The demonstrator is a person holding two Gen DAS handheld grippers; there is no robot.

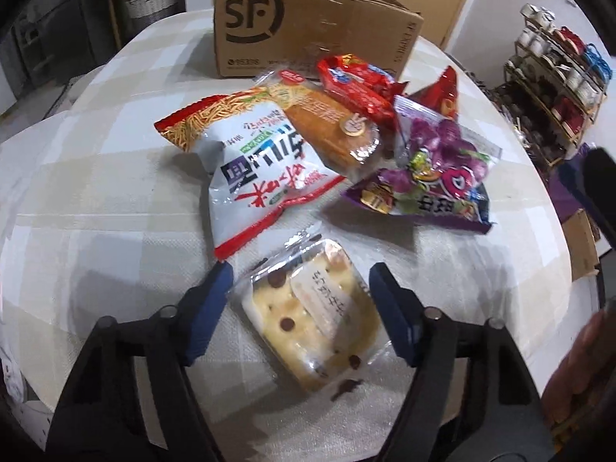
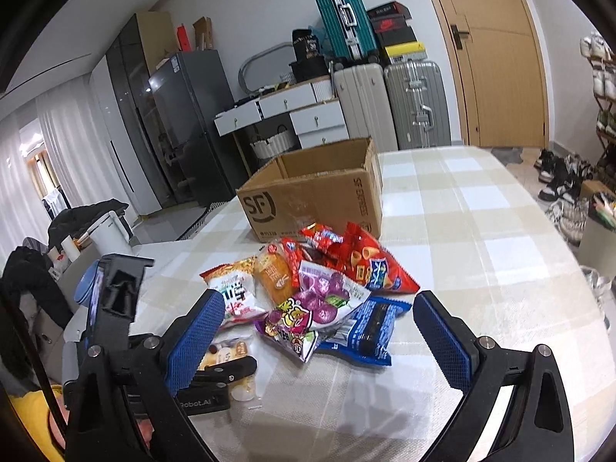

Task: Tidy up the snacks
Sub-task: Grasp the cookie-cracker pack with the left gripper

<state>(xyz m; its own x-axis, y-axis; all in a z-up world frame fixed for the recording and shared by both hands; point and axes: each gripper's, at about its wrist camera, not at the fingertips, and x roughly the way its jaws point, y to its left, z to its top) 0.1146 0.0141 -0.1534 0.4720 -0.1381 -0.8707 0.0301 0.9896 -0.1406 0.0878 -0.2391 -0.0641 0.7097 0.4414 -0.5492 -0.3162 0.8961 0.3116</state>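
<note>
The left wrist view looks steeply down, close over the snacks (image 1: 308, 146). The right wrist view sits further back and flatter, facing the room. Both share the box (image 2: 315, 196).

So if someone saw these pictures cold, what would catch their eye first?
Probably the bright heap of snack bags in the middle of the checked tablecloth, with the open cardboard box just behind it. Next, the left gripper straddling a wrapped chocolate-chip cake at the table's near edge.
</note>
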